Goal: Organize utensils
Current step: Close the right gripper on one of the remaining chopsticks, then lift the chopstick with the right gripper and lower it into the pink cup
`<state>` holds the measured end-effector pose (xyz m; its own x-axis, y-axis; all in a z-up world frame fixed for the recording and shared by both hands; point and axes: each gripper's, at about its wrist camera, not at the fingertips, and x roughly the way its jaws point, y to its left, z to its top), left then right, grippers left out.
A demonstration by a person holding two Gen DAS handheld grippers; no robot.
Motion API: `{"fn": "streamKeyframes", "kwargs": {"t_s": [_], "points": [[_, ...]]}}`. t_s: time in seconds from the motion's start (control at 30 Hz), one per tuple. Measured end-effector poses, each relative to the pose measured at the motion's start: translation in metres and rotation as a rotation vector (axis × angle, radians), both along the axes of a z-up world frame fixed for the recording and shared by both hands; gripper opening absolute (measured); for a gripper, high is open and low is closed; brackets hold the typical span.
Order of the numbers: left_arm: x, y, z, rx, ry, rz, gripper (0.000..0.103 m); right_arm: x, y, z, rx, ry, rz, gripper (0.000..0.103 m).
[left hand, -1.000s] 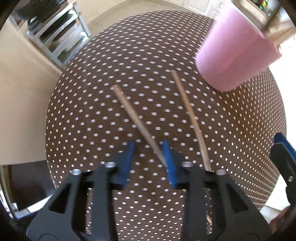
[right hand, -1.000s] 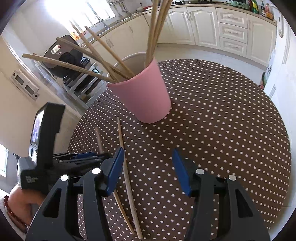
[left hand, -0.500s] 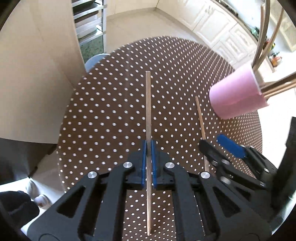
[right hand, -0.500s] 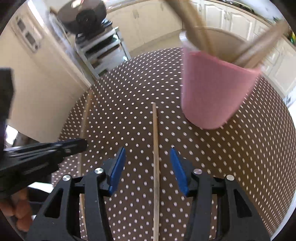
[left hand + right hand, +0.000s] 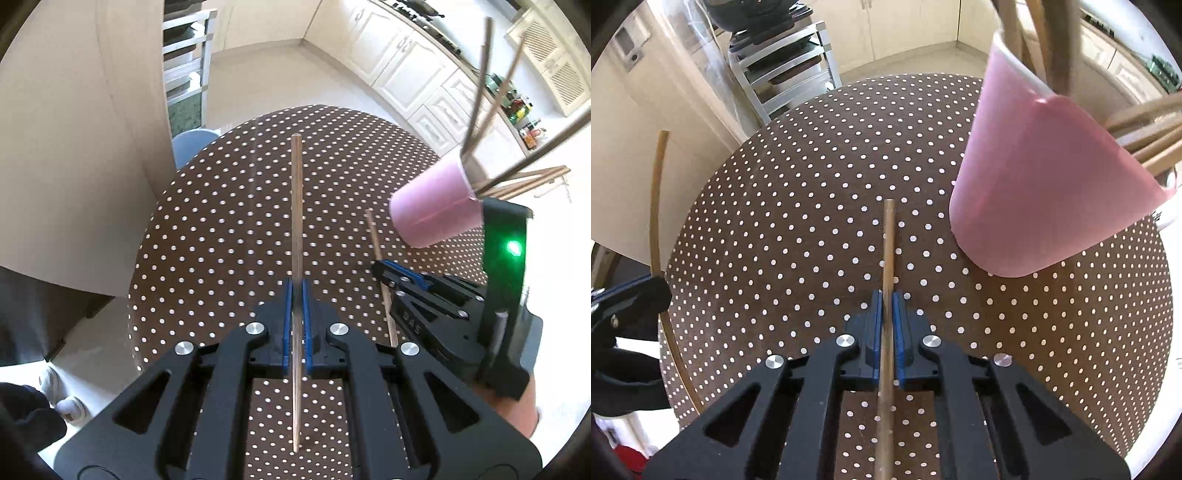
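A round table under a brown, white-dotted cloth (image 5: 221, 229) stands in a cream-cabineted kitchen. The left gripper (image 5: 295, 291) is clenched on a thin wooden chopstick (image 5: 296, 206) that runs straight ahead between its blue pads, far end pointing away. The right gripper (image 5: 887, 306) likewise clamps a second wooden chopstick (image 5: 888, 240), pointing forward, with the pink cup of sticks (image 5: 1041, 192) ahead to its right.

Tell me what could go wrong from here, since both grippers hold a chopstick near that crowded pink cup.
1. The pink plastic cup already bristles with splayed wooden chopsticks; a new one may snag them.
2. The cup seems light, so a nudge could tip it.
3. The left gripper and right gripper sit close and might collide.
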<state>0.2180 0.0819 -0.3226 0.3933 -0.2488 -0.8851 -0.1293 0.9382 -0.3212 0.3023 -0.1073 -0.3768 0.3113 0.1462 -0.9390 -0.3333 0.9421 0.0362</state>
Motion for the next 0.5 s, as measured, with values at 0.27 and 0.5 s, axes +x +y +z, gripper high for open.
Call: {"fn": "streamKeyframes", "kwargs": {"t_s": [0.27,0.5], "points": [[-0.014,-0.015,0.030,0.016,-0.075,-0.066,0.006,-0.039,-0.022,0.035,0.146,-0.047,-0.011,0.005],[-0.028,-0.022,0.063,0.004,-0.162,-0.110,0.006,-0.071,-0.049,0.097,0.240,-0.171,-0.029,0.005]]}}
